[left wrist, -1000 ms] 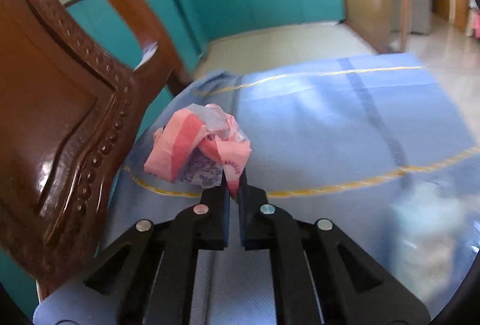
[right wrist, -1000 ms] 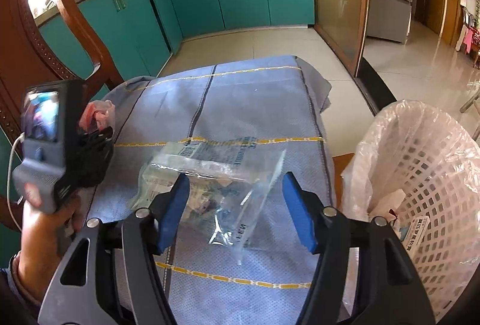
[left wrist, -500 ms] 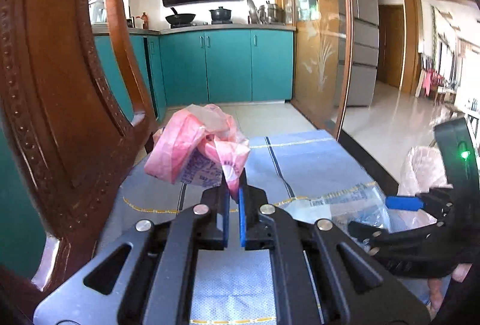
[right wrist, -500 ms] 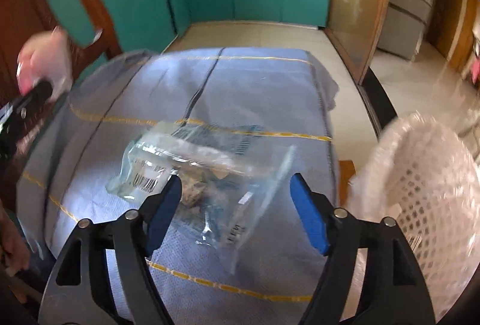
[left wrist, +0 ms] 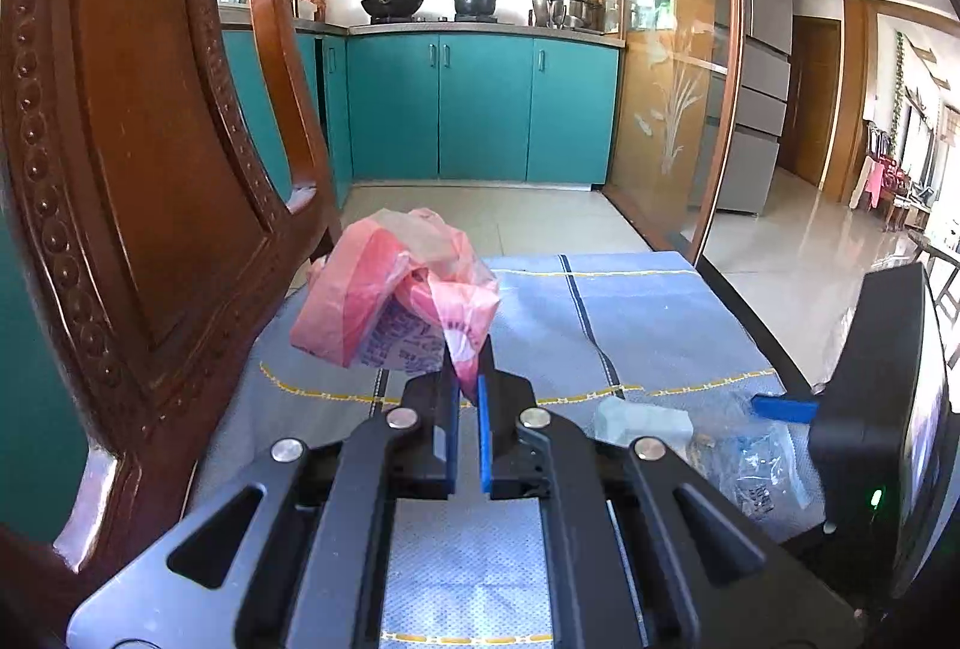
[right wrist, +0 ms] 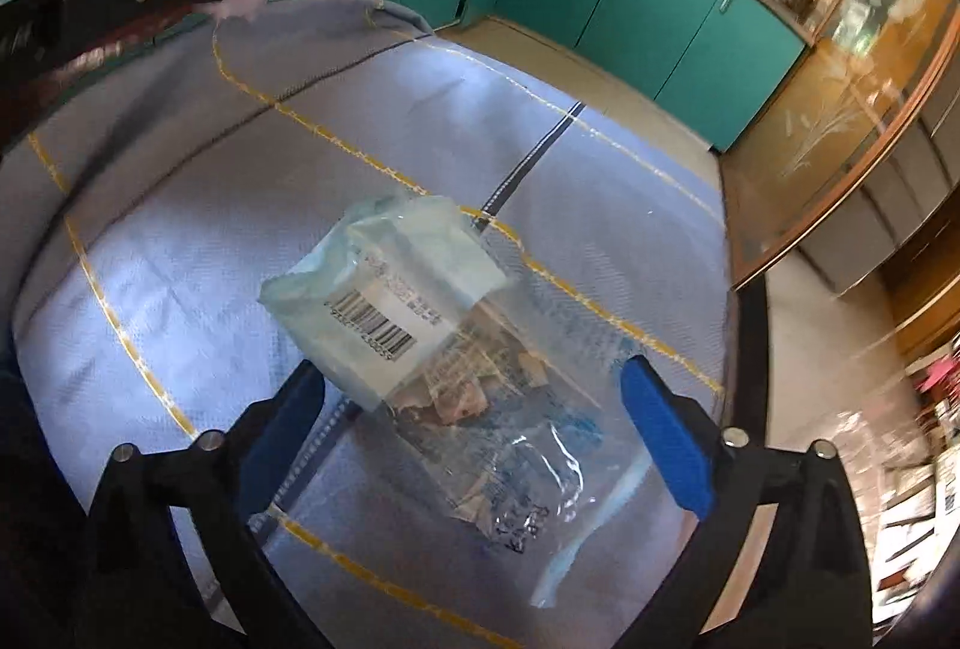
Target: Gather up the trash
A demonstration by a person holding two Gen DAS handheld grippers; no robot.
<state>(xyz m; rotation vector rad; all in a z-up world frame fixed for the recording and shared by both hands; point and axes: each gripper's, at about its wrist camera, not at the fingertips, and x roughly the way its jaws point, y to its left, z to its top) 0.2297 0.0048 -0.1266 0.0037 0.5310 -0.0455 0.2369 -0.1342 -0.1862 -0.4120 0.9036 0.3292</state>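
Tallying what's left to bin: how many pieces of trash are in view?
2. A pink wrapper is pinched in the left gripper, off the table; a clear bag lies on the cloth between the open right gripper's fingers. None seems hidden.

Crinkled pink plastic bag (left wrist: 396, 301), glossy clear plastic packet (right wrist: 492, 409), woven matt tablecloth (right wrist: 180, 241), polished carved wooden chair (left wrist: 120, 169).

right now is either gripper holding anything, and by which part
The left gripper pinches the pink bag by a hanging fold. The right gripper holds nothing.

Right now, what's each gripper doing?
Left gripper: shut on the pink wrapper.
Right gripper: open, just widened, over the clear bag.
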